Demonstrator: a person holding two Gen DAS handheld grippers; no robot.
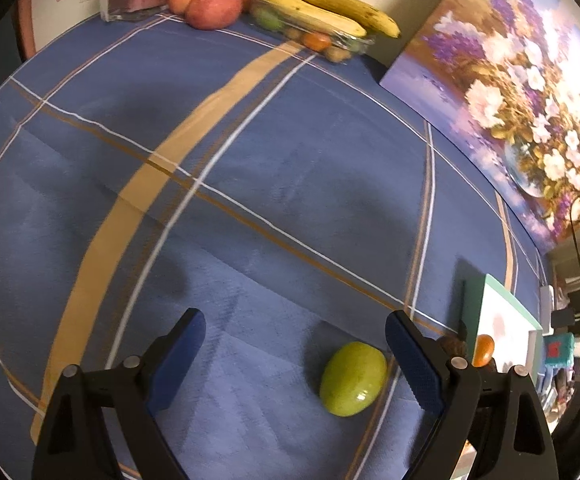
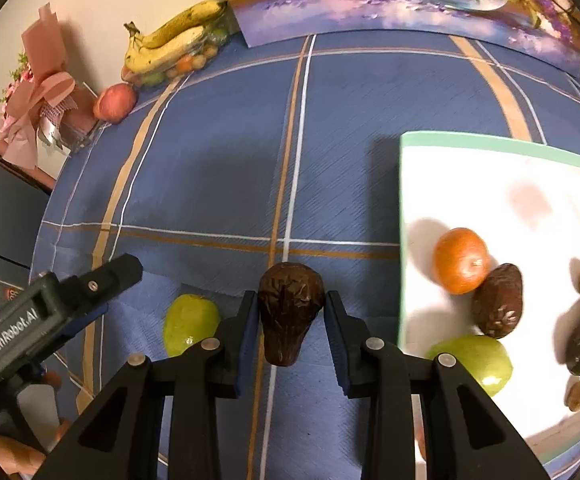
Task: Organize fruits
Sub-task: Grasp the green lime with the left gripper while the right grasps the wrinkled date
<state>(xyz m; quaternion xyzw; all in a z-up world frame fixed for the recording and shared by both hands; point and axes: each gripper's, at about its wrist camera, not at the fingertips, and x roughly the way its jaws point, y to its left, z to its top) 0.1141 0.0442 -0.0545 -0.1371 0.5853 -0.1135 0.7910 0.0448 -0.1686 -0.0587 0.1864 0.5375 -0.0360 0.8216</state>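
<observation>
**Fruit sorting: one piece gripped, one waiting**

Fruit is the job here, and two pieces are in play on the blue checked tablecloth (image 2: 330, 128). The right gripper (image 2: 290, 320) has its fingers closed against the sides of a wrinkled dark fruit (image 2: 290, 312), holding it above the cloth just left of the white tray (image 2: 490, 184). The tray already carries an orange fruit (image 2: 461, 260), a second dark fruit (image 2: 498, 300), a green one (image 2: 486, 356) and some smaller pieces.

The left gripper (image 1: 294, 344) is spread wide and holds nothing. A loose green fruit (image 1: 353, 378) lies on the cloth between its fingers, much closer to the right finger (image 1: 412, 364) than the left.

The step in hand looks like carrying the dark fruit onto the tray. To do it well, lift clear of the tray's green rim, aim for bare white surface beyond the orange fruit, and lower until the fruit rests before letting go, since a rounded, soft-looking fruit would likely roll or bruise if dropped.

For the green fruit, the left gripper should probably shift so the fruit sits centred before closing; otherwise the near finger may nudge it away.

Bananas (image 1: 330, 4) and apples (image 1: 214, 8) sit at the far edge beside a flower painting (image 1: 510, 92).
</observation>
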